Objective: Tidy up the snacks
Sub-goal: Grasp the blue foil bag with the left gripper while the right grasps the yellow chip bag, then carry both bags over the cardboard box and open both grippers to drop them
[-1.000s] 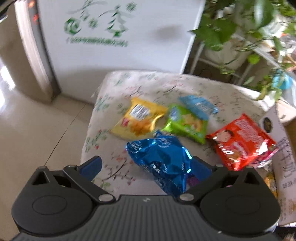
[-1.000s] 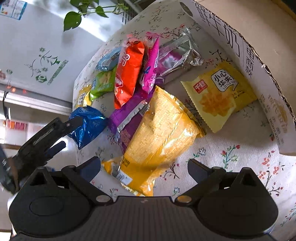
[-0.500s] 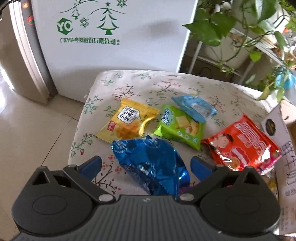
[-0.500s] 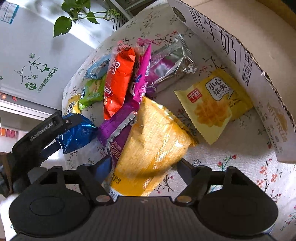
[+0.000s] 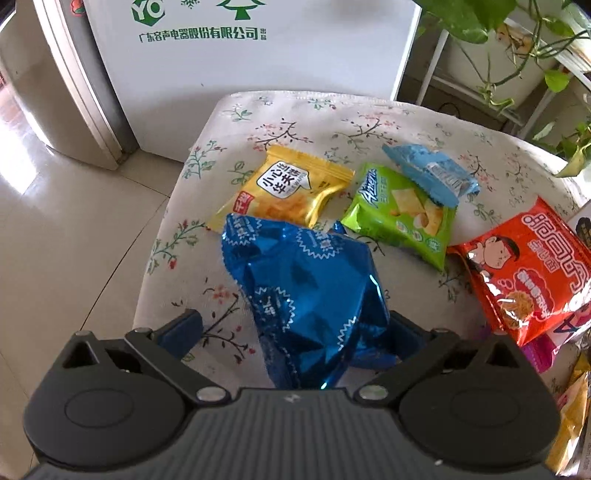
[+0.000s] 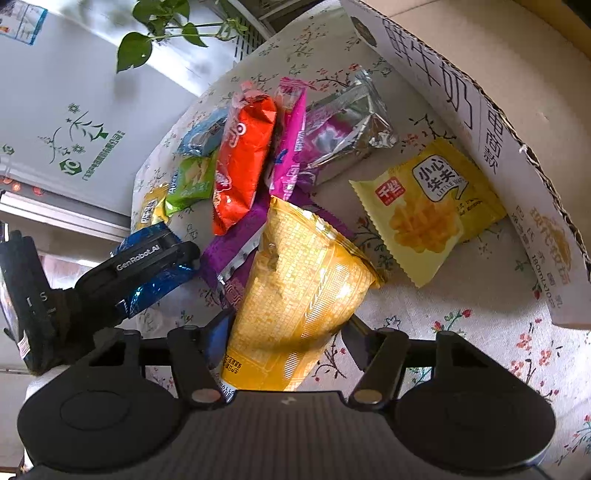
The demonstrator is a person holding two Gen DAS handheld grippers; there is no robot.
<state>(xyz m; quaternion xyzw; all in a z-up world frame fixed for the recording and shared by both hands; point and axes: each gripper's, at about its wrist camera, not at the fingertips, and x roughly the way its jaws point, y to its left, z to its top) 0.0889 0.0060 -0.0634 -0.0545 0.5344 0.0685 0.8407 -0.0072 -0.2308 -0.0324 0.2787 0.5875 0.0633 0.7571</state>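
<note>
Snack packets lie on a floral-cloth table (image 5: 288, 122). My left gripper (image 5: 295, 328) is open, its fingers either side of a shiny blue packet (image 5: 306, 291) that lies between them. My right gripper (image 6: 288, 339) has closed in on a large golden-yellow bag (image 6: 303, 280), its fingers pressing the bag's sides. Further off lie a small yellow packet (image 5: 288, 188), a green packet (image 5: 399, 214), a light blue packet (image 5: 428, 173) and a red packet (image 5: 524, 269). The right wrist view also shows purple (image 6: 236, 251), magenta (image 6: 291, 140) and silver (image 6: 347, 125) packets and another yellow packet (image 6: 428, 210).
A cardboard box (image 6: 480, 122) with printed sides stands along the table's right side. A white appliance (image 5: 240, 48) stands behind the table and potted plants (image 5: 498, 33) at the back right. The tiled floor (image 5: 55, 240) drops away at the left edge.
My right gripper's fingers have narrowed from wide open onto the golden-yellow bag. My left gripper has moved forward around the blue packet, staying open.
</note>
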